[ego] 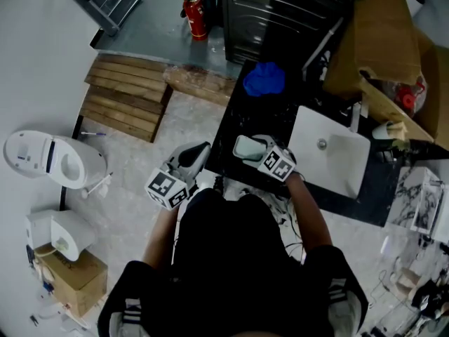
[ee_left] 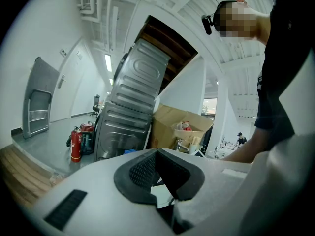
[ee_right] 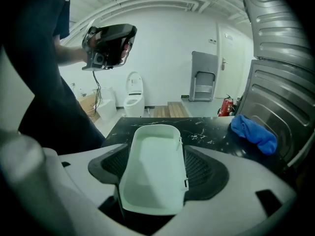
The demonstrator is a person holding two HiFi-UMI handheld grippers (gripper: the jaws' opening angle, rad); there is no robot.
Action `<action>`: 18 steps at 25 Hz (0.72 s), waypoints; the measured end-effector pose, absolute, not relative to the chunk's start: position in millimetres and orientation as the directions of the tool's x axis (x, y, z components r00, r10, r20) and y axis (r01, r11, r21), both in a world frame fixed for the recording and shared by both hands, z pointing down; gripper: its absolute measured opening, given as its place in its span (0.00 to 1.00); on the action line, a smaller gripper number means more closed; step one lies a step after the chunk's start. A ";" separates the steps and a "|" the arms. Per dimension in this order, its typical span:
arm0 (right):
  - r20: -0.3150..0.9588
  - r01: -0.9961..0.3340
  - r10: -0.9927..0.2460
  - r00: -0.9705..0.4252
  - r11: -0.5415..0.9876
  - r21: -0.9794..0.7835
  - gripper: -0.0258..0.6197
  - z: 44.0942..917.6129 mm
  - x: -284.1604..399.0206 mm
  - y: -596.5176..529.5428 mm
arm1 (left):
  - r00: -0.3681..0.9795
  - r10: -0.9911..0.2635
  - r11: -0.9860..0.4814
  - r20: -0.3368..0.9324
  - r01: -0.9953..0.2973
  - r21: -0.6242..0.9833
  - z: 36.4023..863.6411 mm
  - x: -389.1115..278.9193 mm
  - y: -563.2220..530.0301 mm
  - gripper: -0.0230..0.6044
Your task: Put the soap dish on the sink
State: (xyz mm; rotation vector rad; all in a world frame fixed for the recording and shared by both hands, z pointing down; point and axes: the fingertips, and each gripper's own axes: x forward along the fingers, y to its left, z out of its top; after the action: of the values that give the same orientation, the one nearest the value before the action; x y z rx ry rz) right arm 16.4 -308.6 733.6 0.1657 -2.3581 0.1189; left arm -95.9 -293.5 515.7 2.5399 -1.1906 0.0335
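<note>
Left gripper [ego: 201, 149]: held off the near left edge of the table [ego: 237, 118], over the floor; its jaws are brought together with nothing between them.
Soap dish [ego: 245, 146]: a pale green tray, carried above the dark table and not yet set down, left of the sink [ego: 338, 161].
Right gripper [ee_right: 158, 178]: the jaws are clamped on the dish across its short width, one pad on each long side.
Long axis: the dish is seen to run straight out along the jaws, open side up and roughly level.
Deciding relation: the white sink lies to the right of the dish, on the side of the marker cube. The jaws are pointed left and slightly far, so the target is judged to be behind them, not ahead.
Nearer hand: the right one, which is already loaded.
Pose: the right forearm is stretched over the table's near edge. A swing to the right is probably needed.
</note>
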 end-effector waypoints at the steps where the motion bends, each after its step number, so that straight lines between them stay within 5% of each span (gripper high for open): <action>1: 0.709 -0.149 -0.080 -0.701 0.988 -0.035 0.57 735.6 16.6 -308.6 | 0.648 -0.744 -0.592 0.162 -0.752 0.289 516.2 -96.9 -293.5 0.03; 18: 0.721 -0.125 -0.104 -0.686 0.992 0.024 0.60 747.4 16.6 -308.4 | 0.644 -0.746 -0.587 0.168 -0.756 0.289 518.4 -98.8 -293.3 0.03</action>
State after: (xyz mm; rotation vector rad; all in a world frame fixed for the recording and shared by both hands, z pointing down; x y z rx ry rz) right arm 16.6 -308.4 747.4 0.1582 -2.3314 0.0345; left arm -98.8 -293.3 518.4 2.5322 -1.1984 0.0407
